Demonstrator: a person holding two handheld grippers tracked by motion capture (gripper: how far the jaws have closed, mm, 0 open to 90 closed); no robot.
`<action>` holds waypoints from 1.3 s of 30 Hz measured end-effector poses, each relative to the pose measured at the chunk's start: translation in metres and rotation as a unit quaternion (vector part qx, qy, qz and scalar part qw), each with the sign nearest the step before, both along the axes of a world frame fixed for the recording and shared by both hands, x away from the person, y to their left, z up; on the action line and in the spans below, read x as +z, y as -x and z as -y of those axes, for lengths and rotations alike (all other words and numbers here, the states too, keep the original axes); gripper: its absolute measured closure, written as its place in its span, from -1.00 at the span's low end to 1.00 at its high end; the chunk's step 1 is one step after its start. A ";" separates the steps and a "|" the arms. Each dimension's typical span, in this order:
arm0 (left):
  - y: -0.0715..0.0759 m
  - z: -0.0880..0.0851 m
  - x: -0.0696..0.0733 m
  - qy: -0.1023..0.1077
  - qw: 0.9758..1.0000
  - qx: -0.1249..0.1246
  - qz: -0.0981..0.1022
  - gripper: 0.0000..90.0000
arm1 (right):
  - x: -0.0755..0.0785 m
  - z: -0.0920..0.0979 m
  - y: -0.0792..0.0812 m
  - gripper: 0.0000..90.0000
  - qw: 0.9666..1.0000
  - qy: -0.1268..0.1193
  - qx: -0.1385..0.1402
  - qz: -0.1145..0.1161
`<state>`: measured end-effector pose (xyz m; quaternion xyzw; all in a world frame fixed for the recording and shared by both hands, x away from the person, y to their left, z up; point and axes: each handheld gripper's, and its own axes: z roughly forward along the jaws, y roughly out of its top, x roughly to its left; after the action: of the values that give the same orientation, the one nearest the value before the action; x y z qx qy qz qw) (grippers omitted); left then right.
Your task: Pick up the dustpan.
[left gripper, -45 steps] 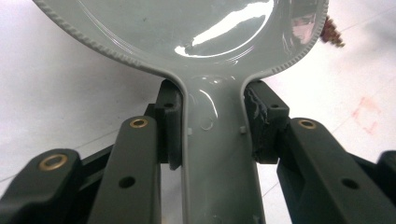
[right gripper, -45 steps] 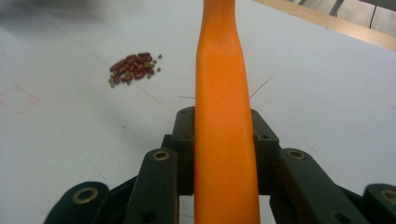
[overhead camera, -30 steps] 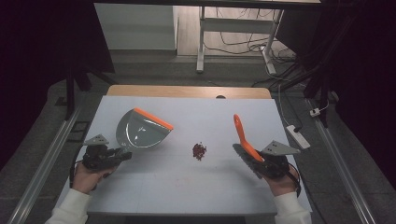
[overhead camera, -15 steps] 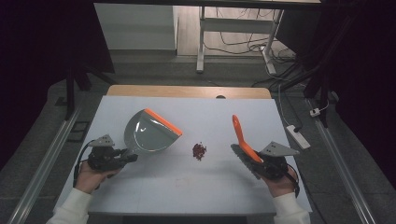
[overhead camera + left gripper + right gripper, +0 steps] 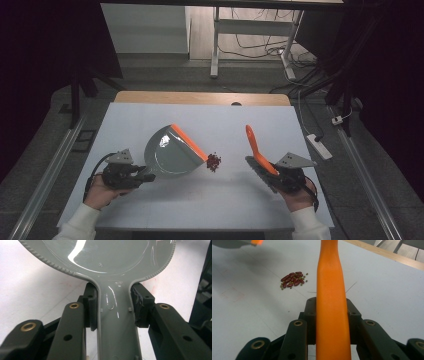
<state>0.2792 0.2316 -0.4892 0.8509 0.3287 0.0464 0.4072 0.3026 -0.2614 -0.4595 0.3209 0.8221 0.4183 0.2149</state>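
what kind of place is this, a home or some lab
Most likely a lab or recording room, not a home: a white-topped table under dark curtains, loose cables on the floor, and a power strip beside the table.

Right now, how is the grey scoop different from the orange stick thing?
The dustpan is grey with an orange lip, wide and bowl-shaped; the brush handle is all orange, long and narrow. The dustpan's lip sits right beside the beans; the brush handle stands apart from them, tilted upward. Both are clamped: the dustpan in the left gripper, the brush in the right gripper.
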 end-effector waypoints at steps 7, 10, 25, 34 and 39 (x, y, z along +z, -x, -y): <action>-0.001 0.001 -0.002 -0.012 1.000 -0.009 -0.007 0.37 | -0.001 -0.002 0.000 0.55 1.000 0.002 0.002 0.001; -0.002 0.003 -0.003 -0.017 1.000 -0.015 -0.012 0.37 | -0.002 -0.003 0.000 0.55 1.000 0.003 0.002 -0.001; -0.015 0.020 -0.003 -0.048 0.997 -0.054 -0.038 0.37 | 0.000 -0.030 -0.020 0.55 1.000 0.015 0.019 -0.006; -0.022 0.026 -0.007 -0.060 0.995 -0.061 -0.056 0.37 | -0.001 -0.052 -0.042 0.55 0.999 0.028 0.033 -0.010; -0.021 0.024 -0.007 -0.058 0.994 -0.062 -0.063 0.37 | -0.001 -0.061 -0.052 0.55 0.999 0.022 0.033 -0.014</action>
<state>0.3002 0.2073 -0.4959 0.8931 0.2969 -0.0132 0.3377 0.3551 -0.2004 -0.4607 0.2945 0.8442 0.4023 0.1967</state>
